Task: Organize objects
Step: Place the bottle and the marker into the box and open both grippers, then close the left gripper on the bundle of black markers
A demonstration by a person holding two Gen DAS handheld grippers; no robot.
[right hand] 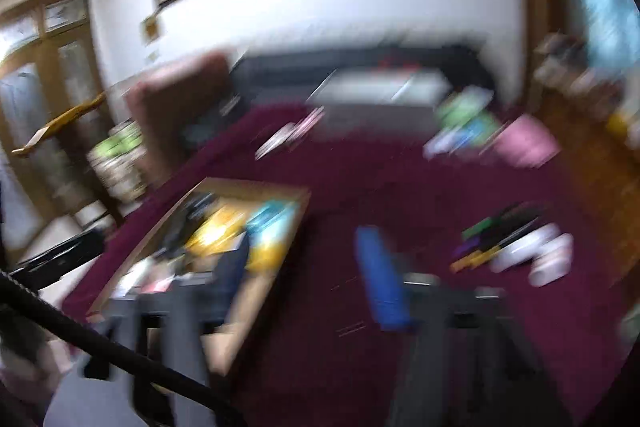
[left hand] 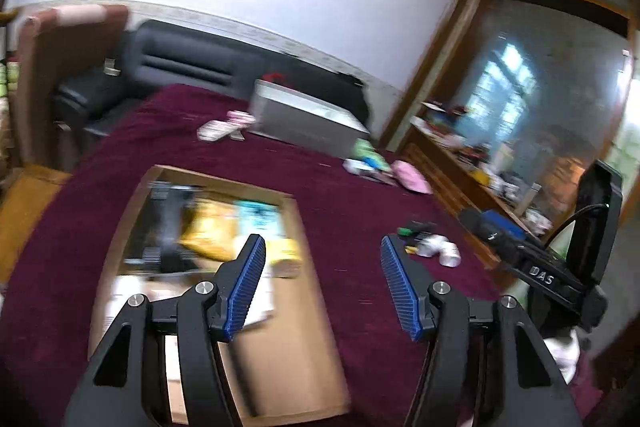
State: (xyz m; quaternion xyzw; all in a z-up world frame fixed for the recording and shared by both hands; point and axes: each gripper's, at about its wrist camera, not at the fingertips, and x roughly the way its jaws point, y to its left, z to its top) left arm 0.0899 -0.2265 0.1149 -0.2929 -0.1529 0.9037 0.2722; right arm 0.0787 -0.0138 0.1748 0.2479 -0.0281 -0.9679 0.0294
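Clutter pile (left hand: 430, 241) of white cups and dark markers sits near the bed's right edge, just right of the empty, spread left gripper (left hand: 322, 281); right gripper (right hand: 316, 263), released too, seems nearer.

A matt cardboard box (left hand: 312, 307) lies on the fuzzy maroon cloth bedspread (left hand: 340, 195), beside ribbed blue gripper pads (left hand: 248, 279).

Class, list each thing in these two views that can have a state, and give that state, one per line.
Left hand-held gripper: open, nothing between its pads.
Right hand-held gripper: open, empty, blurred.
Cardboard box: open-topped, holding several items.
Pink pouch: lying loose on the maroon cloth.
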